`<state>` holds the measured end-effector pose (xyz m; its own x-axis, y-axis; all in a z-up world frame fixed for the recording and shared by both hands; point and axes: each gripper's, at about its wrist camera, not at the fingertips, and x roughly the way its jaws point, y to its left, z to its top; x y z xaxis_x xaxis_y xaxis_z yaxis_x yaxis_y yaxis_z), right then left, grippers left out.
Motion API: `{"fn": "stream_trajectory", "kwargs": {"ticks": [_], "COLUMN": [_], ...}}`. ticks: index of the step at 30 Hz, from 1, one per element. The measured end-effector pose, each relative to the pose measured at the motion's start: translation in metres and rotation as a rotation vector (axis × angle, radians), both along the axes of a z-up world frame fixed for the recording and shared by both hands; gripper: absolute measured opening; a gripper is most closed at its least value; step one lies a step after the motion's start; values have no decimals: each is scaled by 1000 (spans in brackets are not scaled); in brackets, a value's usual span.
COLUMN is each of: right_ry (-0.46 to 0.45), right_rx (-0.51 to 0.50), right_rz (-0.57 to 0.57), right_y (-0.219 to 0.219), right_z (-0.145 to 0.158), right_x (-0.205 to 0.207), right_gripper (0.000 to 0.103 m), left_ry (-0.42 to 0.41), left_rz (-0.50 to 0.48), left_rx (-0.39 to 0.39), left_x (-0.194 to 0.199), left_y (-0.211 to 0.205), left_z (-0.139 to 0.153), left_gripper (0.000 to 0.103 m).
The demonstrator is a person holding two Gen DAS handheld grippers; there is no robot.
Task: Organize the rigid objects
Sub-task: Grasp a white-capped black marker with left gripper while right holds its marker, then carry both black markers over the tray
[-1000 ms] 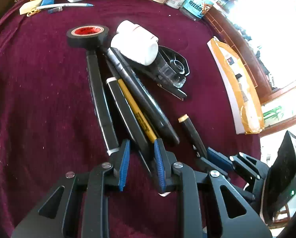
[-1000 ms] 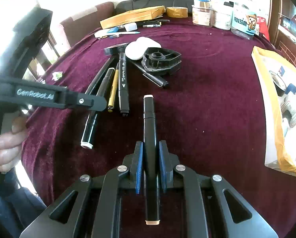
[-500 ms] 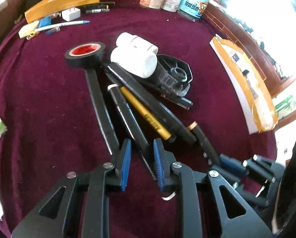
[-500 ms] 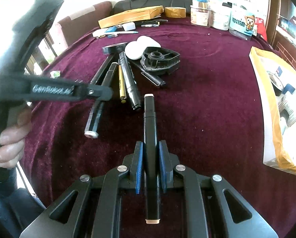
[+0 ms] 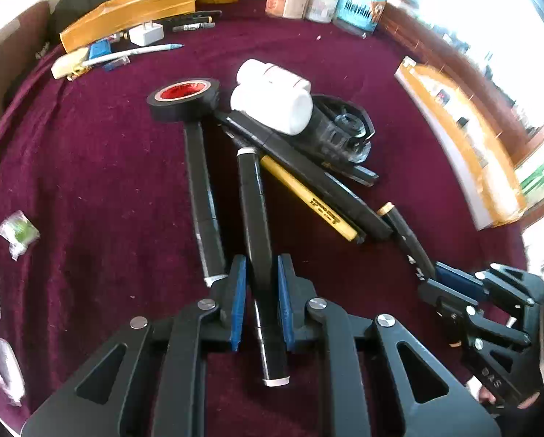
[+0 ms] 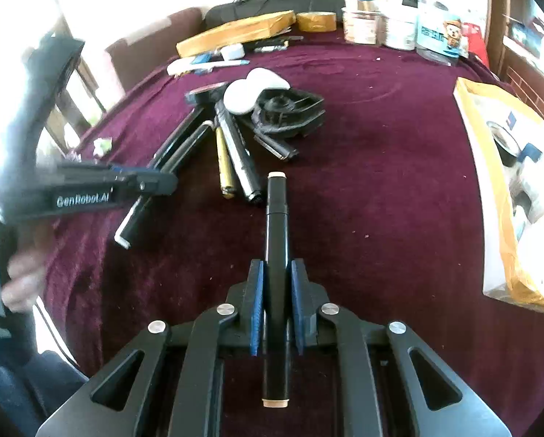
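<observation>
Clamped in the left claw (image 5: pixel 259 276) is a white-tipped marker (image 5: pixel 253 196) from the tabletop (image 5: pixel 89 167) pile; the right claw (image 6: pixel 276 280) is clenched on a tan-capped marker (image 6: pixel 277 233). Both should be lifted level.

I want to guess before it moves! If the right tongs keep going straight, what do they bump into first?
Probably the maroon cloth; beyond the held marker's tip, the way looks free.

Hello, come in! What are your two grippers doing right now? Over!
Left gripper shut on black white-tipped marker. Right gripper shut on black tan-capped marker. Yellow pen and other black markers crowd the pile.
</observation>
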<state>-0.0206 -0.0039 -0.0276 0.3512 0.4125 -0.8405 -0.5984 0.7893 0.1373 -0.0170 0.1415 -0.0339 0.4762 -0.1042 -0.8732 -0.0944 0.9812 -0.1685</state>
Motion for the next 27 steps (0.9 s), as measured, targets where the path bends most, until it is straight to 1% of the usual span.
{"fn": "stream_trajectory", "kwargs": {"ticks": [1,5,8,13,19,27], "right_ry": [3,-7,-15,0,1,-27], "right_rx": [19,77,110,160,241,340], "right_rz": [-11,-43,-60,-90,-168,-350], "right_y": [-4,-17,-23,-32,-59,-128], "right_z": [1,10,16,18,30,50], "right_x": [1,2,3,7,17,32], "right_gripper": [13,13,13,13,13,13], "left_ry": [-10,-69,-96,-92,-104,-99], "left_rz": [-11,-24,-36,-54,-137,-253], "left_rx": [-22,-61,-74,-89,-117,-160], "left_x": [-2,-6,-5,3,20,49], "left_y": [1,1,-3,-14,-53,-122], "left_z": [2,15,22,27,45,62], "left_gripper": [12,12,12,12,12,12]}}
